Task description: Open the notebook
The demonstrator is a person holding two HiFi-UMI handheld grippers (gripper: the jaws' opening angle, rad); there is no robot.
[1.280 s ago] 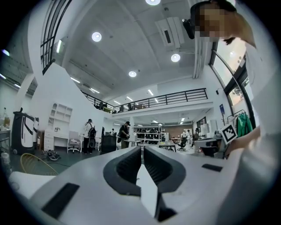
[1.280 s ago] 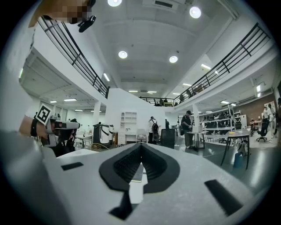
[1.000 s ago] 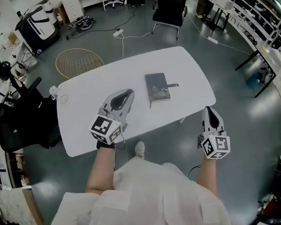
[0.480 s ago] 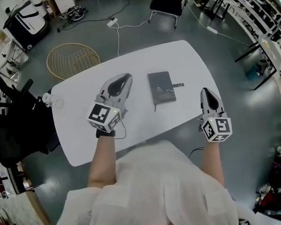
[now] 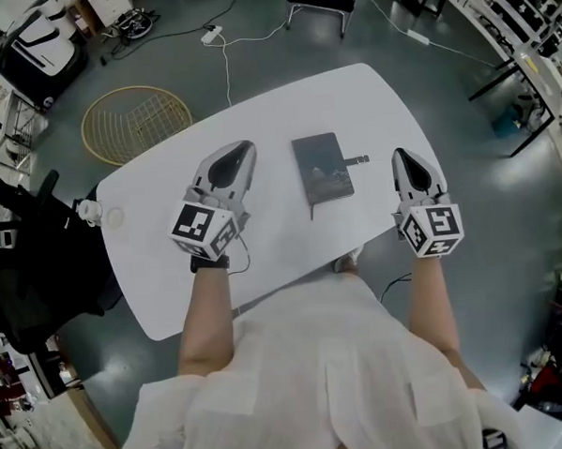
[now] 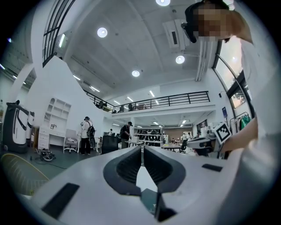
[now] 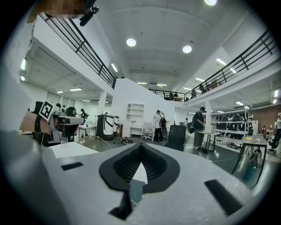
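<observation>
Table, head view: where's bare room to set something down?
Bare: the far strip of the table beyond the notebook, and the near-left stretch beside the left tool. Tighter: between notebook and right tool, and the left corner by the small white object.

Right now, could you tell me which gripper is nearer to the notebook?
Right, but only narrowly. The right gripper sits just right of the notebook, close to its protruding tab; the left gripper sits to its left, slightly farther off. Neither touches it.
</observation>
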